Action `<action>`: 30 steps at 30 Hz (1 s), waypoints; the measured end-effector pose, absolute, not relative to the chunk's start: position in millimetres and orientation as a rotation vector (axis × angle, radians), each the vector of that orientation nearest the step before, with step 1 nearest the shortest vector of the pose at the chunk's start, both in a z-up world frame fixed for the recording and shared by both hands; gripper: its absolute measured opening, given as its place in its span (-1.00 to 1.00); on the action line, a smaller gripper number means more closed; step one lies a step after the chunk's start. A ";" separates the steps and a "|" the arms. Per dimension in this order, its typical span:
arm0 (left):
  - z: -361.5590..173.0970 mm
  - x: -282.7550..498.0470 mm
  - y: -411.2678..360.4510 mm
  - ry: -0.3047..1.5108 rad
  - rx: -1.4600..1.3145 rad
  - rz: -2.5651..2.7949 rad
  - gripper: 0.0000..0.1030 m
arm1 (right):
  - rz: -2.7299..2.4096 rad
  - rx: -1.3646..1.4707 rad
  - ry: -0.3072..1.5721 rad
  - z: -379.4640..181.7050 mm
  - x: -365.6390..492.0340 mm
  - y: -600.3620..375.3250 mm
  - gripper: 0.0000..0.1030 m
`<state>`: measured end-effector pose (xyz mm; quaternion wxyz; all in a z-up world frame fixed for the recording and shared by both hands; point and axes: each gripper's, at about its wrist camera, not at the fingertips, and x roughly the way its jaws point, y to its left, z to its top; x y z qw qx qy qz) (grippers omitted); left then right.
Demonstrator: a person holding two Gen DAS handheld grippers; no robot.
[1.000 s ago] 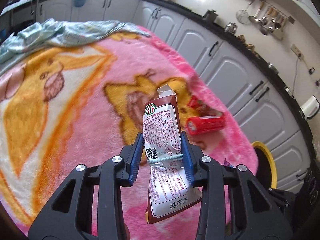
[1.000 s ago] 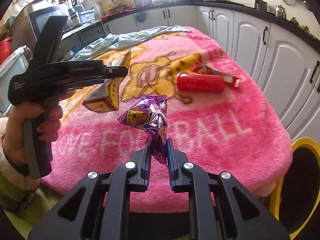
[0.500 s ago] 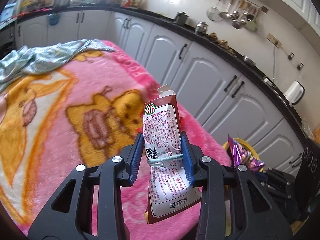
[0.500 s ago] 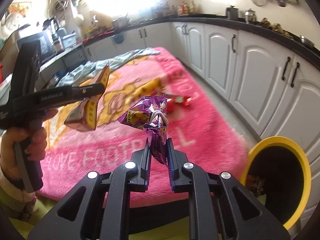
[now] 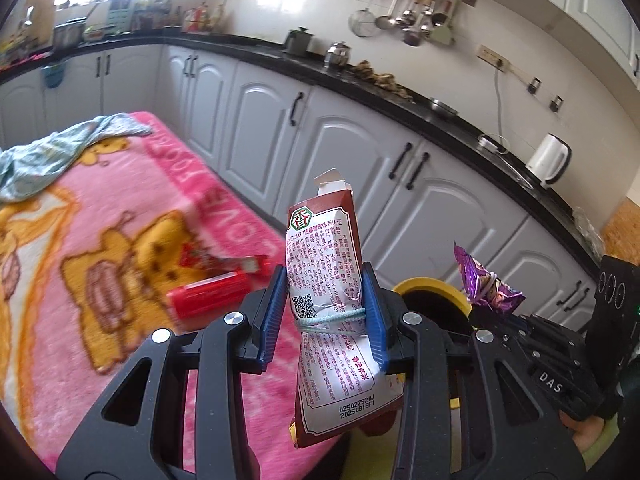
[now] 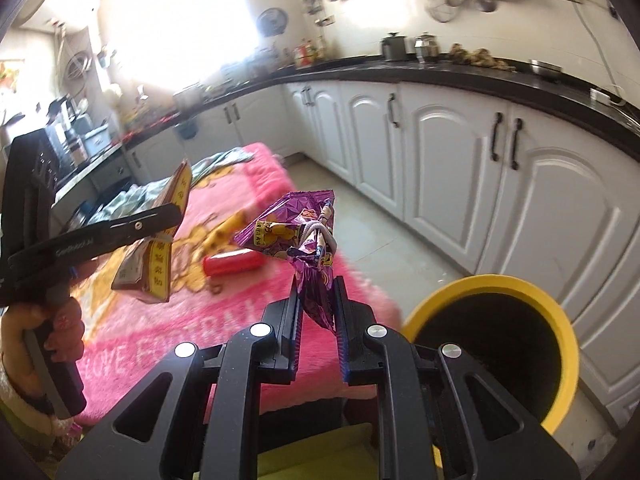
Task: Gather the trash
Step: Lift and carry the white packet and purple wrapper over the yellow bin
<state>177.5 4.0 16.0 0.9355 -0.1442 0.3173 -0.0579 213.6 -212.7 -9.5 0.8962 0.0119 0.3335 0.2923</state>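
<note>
Purple crinkly foil wrapper [image 6: 308, 240] pinched in the right gripper [image 6: 318, 320], red-and-white paper carton [image 5: 326, 304] clamped in the left gripper [image 5: 324, 316], both near the yellow-rimmed black bin [image 6: 556, 308]. Red plastic tube [image 5: 208, 294] left on the pink fleece blanket [image 5: 80, 320].

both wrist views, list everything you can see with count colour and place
carton: 1, dark red and white, banded, pinched in the left claw
snack wrapper: 1, purple, clamped in the right claw
bin: 1, yellow rim, black inside, on floor beside the table
tube: 1, red, lying on the blanket
red wrapper: 1, behind the tube
blanket: 1, pink and yellow, covering the table
cloth: 1, pale green, far end
kettle: 1, white, counter
left claw: 1, black, blue pads
right claw: 1, black
hand: 1, gripping left handle
</note>
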 end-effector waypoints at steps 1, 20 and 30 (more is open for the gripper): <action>16.8 179.4 0.0 0.647 -0.292 -0.128 -0.43 | 0.592 0.036 0.688 -8.7 214.4 -220.3 -0.72; 16.9 208.2 -96.5 0.650 -0.224 -0.296 -0.43 | 0.404 0.165 0.632 -6.5 217.5 -322.0 -0.72; 8.4 216.0 -123.1 0.653 -0.196 -0.352 -0.43 | 0.340 0.189 0.626 -12.2 215.2 -348.1 -0.72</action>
